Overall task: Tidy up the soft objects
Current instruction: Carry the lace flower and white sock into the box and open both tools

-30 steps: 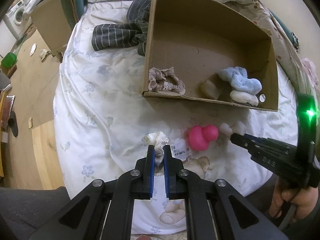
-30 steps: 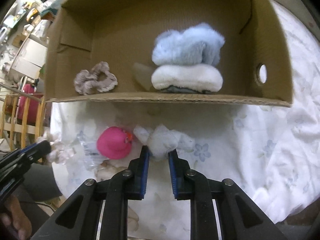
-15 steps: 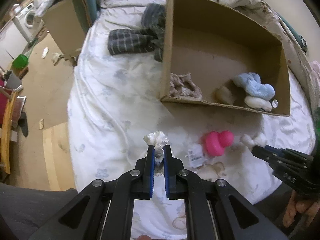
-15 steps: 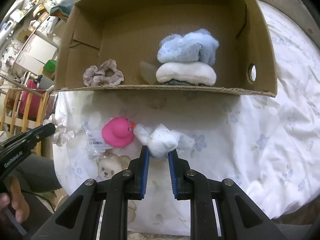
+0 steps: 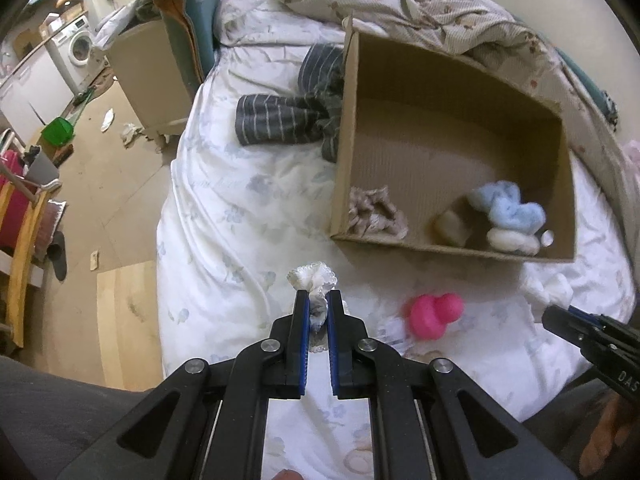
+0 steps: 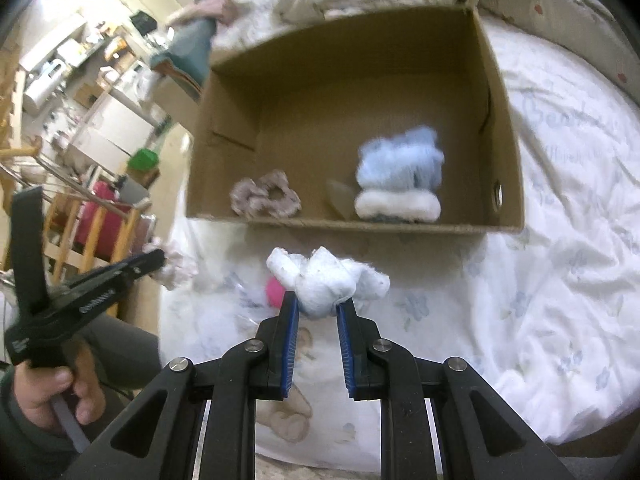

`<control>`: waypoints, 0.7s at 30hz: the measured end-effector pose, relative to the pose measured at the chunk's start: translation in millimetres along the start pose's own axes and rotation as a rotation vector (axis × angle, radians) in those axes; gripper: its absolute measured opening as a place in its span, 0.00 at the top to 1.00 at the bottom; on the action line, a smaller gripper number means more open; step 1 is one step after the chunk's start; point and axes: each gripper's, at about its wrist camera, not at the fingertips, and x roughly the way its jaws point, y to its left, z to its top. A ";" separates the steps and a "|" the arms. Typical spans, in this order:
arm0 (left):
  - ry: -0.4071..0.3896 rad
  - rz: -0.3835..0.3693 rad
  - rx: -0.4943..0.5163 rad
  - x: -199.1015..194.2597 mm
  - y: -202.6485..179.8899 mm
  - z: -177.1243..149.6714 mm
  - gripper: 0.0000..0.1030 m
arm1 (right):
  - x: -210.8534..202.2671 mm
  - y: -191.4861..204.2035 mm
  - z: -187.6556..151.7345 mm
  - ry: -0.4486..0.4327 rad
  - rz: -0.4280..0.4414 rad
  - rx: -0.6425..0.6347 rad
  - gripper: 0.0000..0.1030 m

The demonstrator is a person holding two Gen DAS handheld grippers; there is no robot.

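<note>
My left gripper (image 5: 317, 295) is shut on a white lace scrunchie (image 5: 314, 280) and holds it above the bed, left of the cardboard box (image 5: 440, 246). My right gripper (image 6: 318, 306) is shut on a white fluffy sock bundle (image 6: 326, 280) and holds it raised in front of the box (image 6: 360, 226). The box holds a beige scrunchie (image 6: 264, 198), a light blue fluffy item (image 6: 400, 158) on a white one (image 6: 398, 206). A pink rubber duck (image 5: 434, 314) lies on the bed in front of the box.
The white floral duvet (image 5: 240, 216) covers the bed. A dark striped garment (image 5: 284, 120) lies left of the box. A bedside cabinet (image 5: 148, 76), the floor and a wooden chair (image 5: 20, 236) are to the left. A crumpled blanket (image 5: 440, 20) lies behind the box.
Both grippers have lifted up and back from the bed with their items. The sock bundle has left the duvet. The box looks farther away in both views.
</note>
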 end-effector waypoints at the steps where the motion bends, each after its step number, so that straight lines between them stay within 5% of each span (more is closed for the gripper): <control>1: -0.014 -0.007 -0.001 -5.8 -0.9 2.6 0.93 | -4.2 1.1 1.3 -0.011 0.011 0.002 0.80; 13: -0.129 -0.109 0.029 -58.9 -21.1 56.5 0.93 | -63.3 1.9 39.8 -0.166 0.089 0.025 0.80; 21: -0.146 -0.115 0.068 -50.5 -36.0 96.0 0.93 | -69.2 -13.5 73.1 -0.205 0.053 0.024 0.80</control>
